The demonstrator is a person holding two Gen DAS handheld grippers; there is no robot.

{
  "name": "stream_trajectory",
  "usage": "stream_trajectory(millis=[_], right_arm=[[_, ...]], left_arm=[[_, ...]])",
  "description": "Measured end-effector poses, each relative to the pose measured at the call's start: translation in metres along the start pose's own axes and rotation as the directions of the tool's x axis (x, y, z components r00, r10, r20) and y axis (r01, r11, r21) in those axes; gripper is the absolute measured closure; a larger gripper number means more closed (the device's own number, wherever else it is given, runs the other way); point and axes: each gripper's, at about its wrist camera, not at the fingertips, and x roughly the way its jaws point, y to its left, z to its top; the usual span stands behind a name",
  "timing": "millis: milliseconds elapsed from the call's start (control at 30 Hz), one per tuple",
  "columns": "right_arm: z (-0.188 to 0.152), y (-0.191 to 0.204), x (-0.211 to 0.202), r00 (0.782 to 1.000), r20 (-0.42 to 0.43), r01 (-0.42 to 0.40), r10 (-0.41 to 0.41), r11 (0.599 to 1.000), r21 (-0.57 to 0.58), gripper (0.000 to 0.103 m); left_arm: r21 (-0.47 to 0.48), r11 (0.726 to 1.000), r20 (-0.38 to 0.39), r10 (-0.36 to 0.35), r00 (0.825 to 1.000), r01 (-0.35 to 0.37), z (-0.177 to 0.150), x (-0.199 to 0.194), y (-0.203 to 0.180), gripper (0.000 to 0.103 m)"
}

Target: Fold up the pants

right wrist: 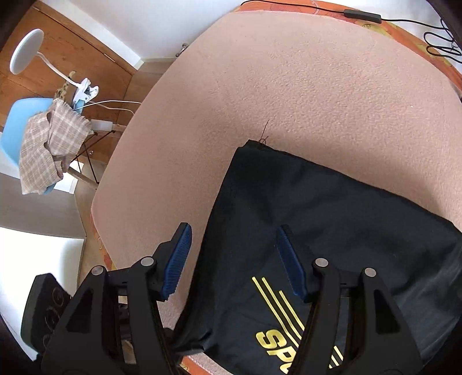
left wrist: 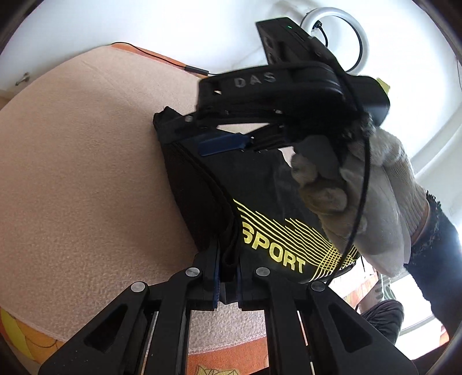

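Black pants [left wrist: 260,202] with a yellow SPORT print lie folded on a pink blanket [left wrist: 86,173]. My left gripper [left wrist: 228,277] is shut on the near edge of the pants, with cloth pinched between its blue pads. My right gripper [left wrist: 225,141], held by a gloved hand, hovers over the far end of the pants in the left wrist view. In the right wrist view the right gripper [right wrist: 234,259] is open and empty above the left edge of the pants [right wrist: 332,219], which lie flat on the blanket [right wrist: 260,86].
A black cable and adapter [right wrist: 363,14] lie along the blanket's far edge. A blue chair [right wrist: 23,115] draped with a checked cloth and a white clip lamp [right wrist: 29,52] stand off to the left. A ring light [left wrist: 337,37] hangs on the wall.
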Motion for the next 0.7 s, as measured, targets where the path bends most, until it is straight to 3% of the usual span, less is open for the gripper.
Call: stream_trajectory(millis=[167, 367, 467, 533, 700], right_arm=[[0.017, 0.013, 0.014, 0.996, -0.022, 0.087, -0.088, 0.996, -0.034, 0.039], [0.027, 0.024, 0.028, 0.976, -0.036, 0.213, -0.217, 0.973, -0.091, 0.042], [0.028, 0.027, 0.030, 0.965, -0.024, 0.256, -0.260, 0.961, -0.110, 0.065], [0.028, 0.026, 0.029, 0.965, -0.011, 0.260, -0.263, 0.959, -0.114, 0.090], [0.020, 0.007, 0.009, 0.983, 0.029, 0.180, -0.179, 0.981, -0.070, 0.097]], left_arm=[[-0.013, 1.000, -0.002, -0.010, 1.000, 0.010, 0.000, 0.001, 0.000, 0.097], [0.002, 1.000, -0.004, -0.017, 1.000, 0.017, -0.001, 0.001, -0.005, 0.097], [0.010, 1.000, -0.007, -0.022, 1.000, 0.022, -0.001, 0.004, -0.010, 0.097], [0.014, 1.000, -0.008, -0.027, 1.000, 0.027, -0.002, 0.004, -0.015, 0.097], [0.031, 0.998, -0.007, -0.048, 0.999, 0.048, 0.002, 0.007, -0.030, 0.097]])
